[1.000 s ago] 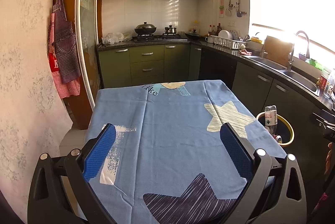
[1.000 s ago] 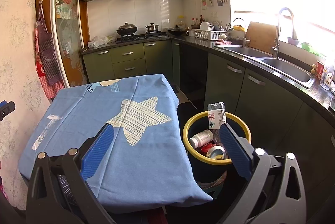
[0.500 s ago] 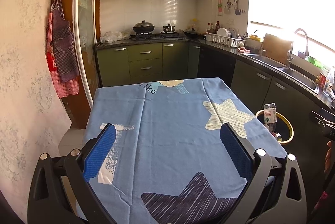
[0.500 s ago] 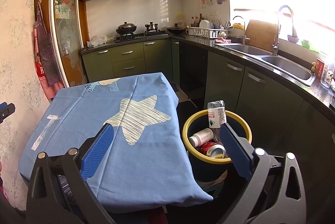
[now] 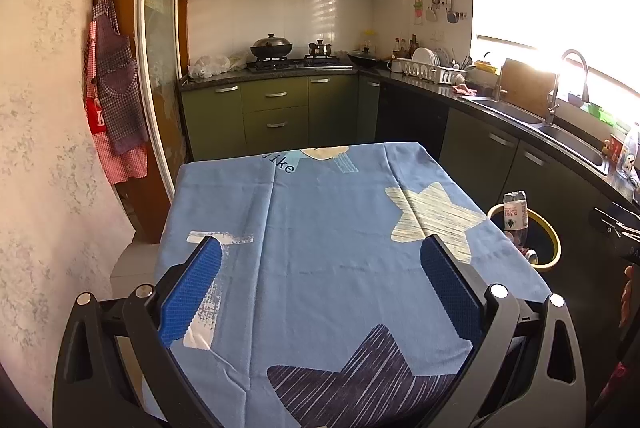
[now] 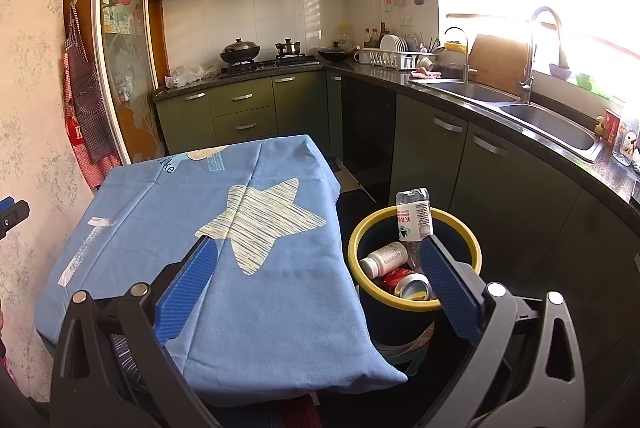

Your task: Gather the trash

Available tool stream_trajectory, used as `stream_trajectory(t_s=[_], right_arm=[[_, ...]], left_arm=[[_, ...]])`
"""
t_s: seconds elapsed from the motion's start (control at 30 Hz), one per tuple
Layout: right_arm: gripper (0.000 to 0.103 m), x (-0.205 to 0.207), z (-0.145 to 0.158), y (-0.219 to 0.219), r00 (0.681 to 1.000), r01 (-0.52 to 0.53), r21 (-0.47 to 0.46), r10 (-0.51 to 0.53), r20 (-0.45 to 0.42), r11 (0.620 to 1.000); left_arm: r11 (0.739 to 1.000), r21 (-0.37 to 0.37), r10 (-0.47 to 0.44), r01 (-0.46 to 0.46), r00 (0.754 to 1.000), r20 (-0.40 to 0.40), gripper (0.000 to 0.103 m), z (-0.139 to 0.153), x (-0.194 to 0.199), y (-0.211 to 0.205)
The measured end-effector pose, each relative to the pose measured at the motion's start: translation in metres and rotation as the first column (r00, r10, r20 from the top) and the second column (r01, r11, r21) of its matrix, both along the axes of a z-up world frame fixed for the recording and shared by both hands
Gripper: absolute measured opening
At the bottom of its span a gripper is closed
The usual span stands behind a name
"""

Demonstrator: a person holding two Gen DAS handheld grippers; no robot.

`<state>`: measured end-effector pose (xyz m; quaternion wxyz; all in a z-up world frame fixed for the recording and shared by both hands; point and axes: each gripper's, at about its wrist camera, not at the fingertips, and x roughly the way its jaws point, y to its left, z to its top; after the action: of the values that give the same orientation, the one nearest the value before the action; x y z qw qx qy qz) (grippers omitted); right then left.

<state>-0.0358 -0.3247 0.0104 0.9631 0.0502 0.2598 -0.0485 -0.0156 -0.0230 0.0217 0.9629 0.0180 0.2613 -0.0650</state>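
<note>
While both tools (image 5: 320, 280) (image 6: 316, 272) gape empty, blue tablecloth (image 5: 328, 228) ahead, yellow-rimmed bin (image 6: 414, 304) beside it, plastic bottle (image 6: 414, 216) upright inside.

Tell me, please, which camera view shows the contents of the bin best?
The right wrist view: it looks down into the bin, showing a plastic bottle, a white pill bottle and a can. The left wrist view shows only part of the rim and the plastic bottle beyond the table.
</note>
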Motion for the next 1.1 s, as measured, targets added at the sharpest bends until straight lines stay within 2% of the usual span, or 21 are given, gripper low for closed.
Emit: stream_trajectory(t_s=[1.1], right_arm=[[0.096,0.0036,-0.0069,0.0011,1.0,0.004,0.002,-0.004,-0.013,1.0]], left_arm=[[1.0,0.002,-0.006,0.006,1.0,-0.017,0.098,-0.0067,0.0017,-0.0016]])
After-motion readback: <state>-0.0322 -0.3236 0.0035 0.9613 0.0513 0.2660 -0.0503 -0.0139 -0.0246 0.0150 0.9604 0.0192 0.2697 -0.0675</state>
